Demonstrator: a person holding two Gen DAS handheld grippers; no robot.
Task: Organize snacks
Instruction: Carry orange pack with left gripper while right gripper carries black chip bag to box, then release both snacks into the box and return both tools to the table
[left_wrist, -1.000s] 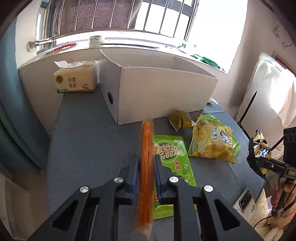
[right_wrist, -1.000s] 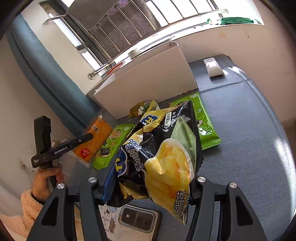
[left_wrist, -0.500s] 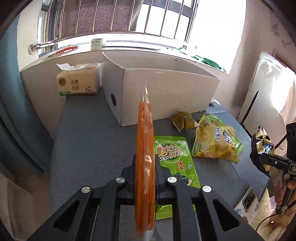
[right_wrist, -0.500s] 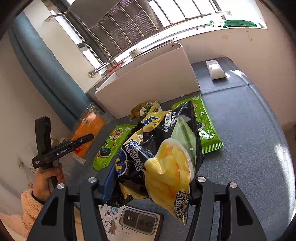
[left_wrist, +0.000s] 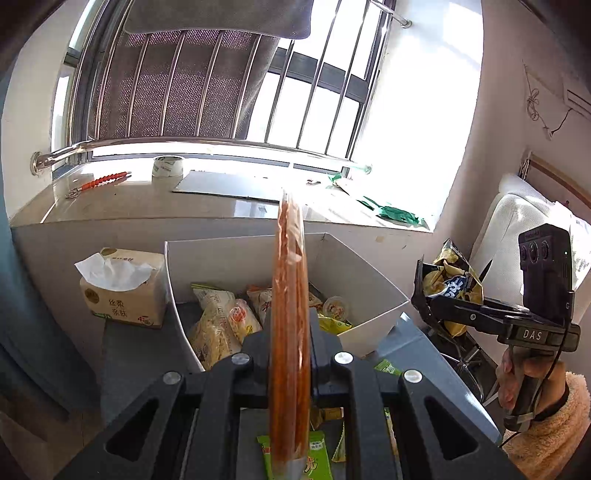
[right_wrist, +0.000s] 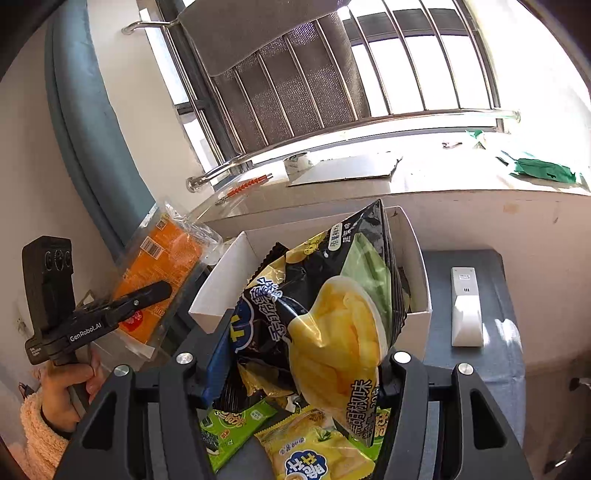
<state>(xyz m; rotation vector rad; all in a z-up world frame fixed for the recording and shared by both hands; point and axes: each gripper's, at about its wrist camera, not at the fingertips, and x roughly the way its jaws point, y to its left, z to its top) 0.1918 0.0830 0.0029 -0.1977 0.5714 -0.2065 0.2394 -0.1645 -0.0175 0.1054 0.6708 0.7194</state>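
My left gripper (left_wrist: 290, 332) is shut on a flat orange snack packet (left_wrist: 290, 266), seen edge-on and upright, in front of and above the open white box (left_wrist: 229, 258). Several snack bags (left_wrist: 221, 321) lie inside the box. My right gripper (right_wrist: 303, 354) is shut on a black and yellow chip bag (right_wrist: 325, 314), held up near the box's (right_wrist: 218, 291) front wall. The right wrist view shows the left gripper (right_wrist: 159, 291) with the orange packet (right_wrist: 166, 258) to the box's left. In the left wrist view the right gripper (left_wrist: 424, 299) carries the chip bag (left_wrist: 452, 284) beside the box's right corner.
A green seaweed pack (right_wrist: 229, 428) and a yellow-green chip bag (right_wrist: 314, 450) lie on the grey table (right_wrist: 513, 354) below my right gripper. A white remote (right_wrist: 466, 306) lies right of the box, a tissue pack (left_wrist: 123, 288) left of it. The windowsill (left_wrist: 147, 203) runs behind.
Both grippers have risen with their packets and come closer to the box. The box's inside with its snacks now shows. Neither grip has changed.
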